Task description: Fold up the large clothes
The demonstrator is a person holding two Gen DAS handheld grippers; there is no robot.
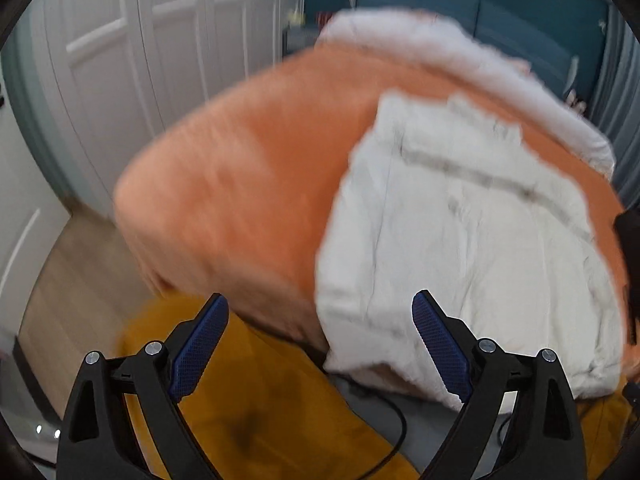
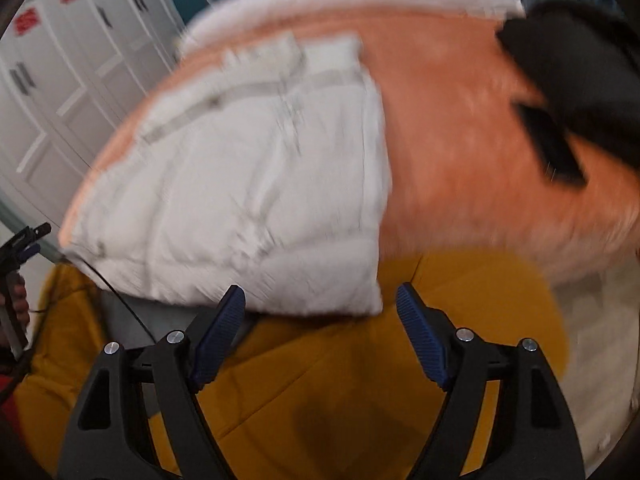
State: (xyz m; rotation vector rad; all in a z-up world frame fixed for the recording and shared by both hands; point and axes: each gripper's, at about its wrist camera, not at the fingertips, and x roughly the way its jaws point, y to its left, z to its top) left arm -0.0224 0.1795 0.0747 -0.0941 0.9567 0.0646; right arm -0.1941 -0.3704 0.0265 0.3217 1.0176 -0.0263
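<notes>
Nearest to us, our left gripper (image 1: pixel 320 344) and right gripper (image 2: pixel 320 332) both hang with their ribbed blue pads (image 1: pixel 200 348) spread wide and nothing between them. We judge that we have let go so the garment can settle on its own. Below both grippers lies a mustard-yellow cloth (image 2: pixel 320 392), with a thin black cable (image 1: pixel 392 436) running across it.

Just beyond, the white quilted padded jacket (image 2: pixel 240 200) lies folded into a rough rectangle on the near edge of a bed covered by an orange fleece blanket (image 1: pixel 240 184), a flat place that suits folding. Its puffy panels show stitched seams and a grey strip; its near edge bulges slightly past the blanket's edge. A black garment (image 2: pixel 568 92) lies far right on the blanket. Farthest off, white fluffy bedding (image 1: pixel 440 52) and white panelled doors (image 1: pixel 140 60) close the scene.
</notes>
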